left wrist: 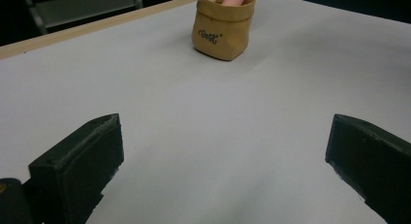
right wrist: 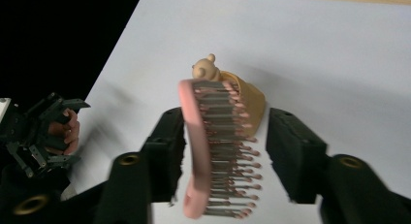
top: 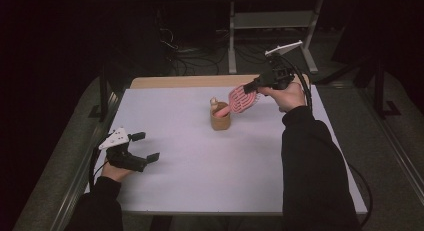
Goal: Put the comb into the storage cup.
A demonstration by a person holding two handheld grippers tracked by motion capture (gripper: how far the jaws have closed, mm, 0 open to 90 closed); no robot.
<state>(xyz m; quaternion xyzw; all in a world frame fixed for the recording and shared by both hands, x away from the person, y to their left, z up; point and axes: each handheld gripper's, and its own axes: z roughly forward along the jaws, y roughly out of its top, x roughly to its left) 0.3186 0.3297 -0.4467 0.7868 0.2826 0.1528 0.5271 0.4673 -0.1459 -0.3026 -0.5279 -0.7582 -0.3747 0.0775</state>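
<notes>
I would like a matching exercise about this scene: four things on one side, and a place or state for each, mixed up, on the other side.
Things:
1. left tongs
2. pink hairbrush
3. tan paper pot
4. bear figure

Places or states:
A. stands near the table's middle
B. sticks up from the pot's rim
C. open, holding nothing
D. between the right tongs' jaws, handle in the pot

Pairs: 1-C, 2-D, 3-A, 4-B

Pink hairbrush [top: 242, 97], tan pouch [top: 220, 122]

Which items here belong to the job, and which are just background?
In play: pink hairbrush between the jaws of the right hand-held gripper; tan pouch holding its handle; bear-topped item in the pouch.

Background: left hand-held gripper, open and idle; metal stand; floor cables.
</notes>
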